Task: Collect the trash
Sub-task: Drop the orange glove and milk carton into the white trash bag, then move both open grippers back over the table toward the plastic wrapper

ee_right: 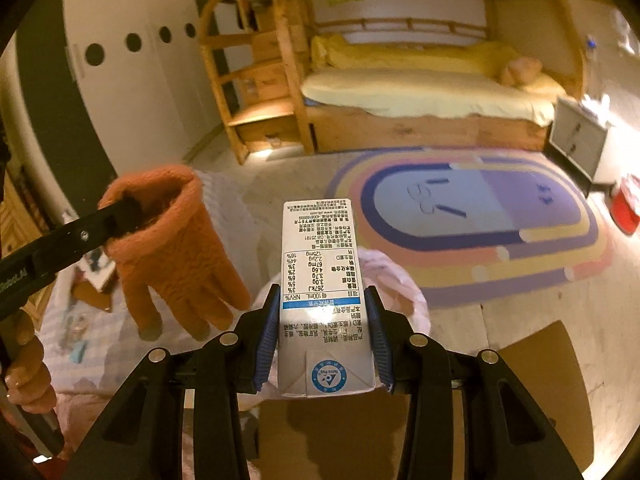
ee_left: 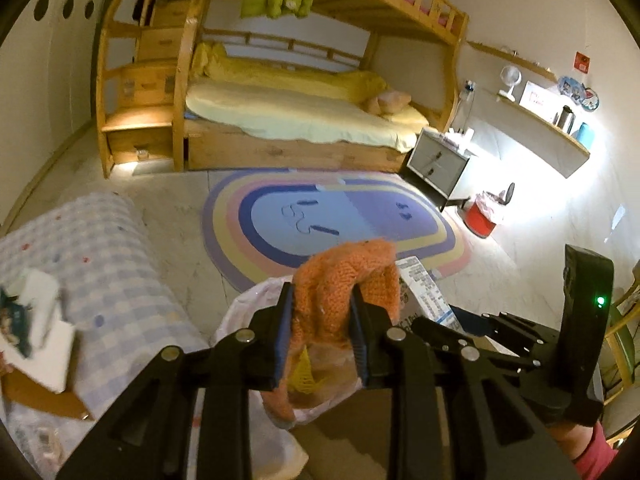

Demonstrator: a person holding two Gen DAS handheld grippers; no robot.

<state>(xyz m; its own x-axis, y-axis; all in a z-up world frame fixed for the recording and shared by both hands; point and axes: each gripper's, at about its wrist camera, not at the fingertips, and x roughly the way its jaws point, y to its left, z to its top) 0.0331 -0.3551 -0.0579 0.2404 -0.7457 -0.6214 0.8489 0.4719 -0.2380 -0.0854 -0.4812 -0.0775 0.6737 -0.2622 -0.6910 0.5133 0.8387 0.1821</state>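
We are holding the milk carton [ee_right: 320,300] clamped in our right gripper [ee_right: 325,328], hanging over the pink-lined bag [ee_right: 400,280] at its twelve o'clock. Our left gripper [ee_left: 320,336] is pinching the orange glove [ee_left: 348,280] at the carton's nine o'clock. The limp glove is dangling low, so we are risking it slipping free, or the carton dropping outside the floppy bag mouth onto the floor [ee_right: 500,320].

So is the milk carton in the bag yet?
Not yet: the milk carton is clamped in the right gripper above the bag.

Black grippers [ee_right: 326,334] – blue pads [ee_right: 267,340], silver screws; a pink sleeve [ee_left: 592,446].
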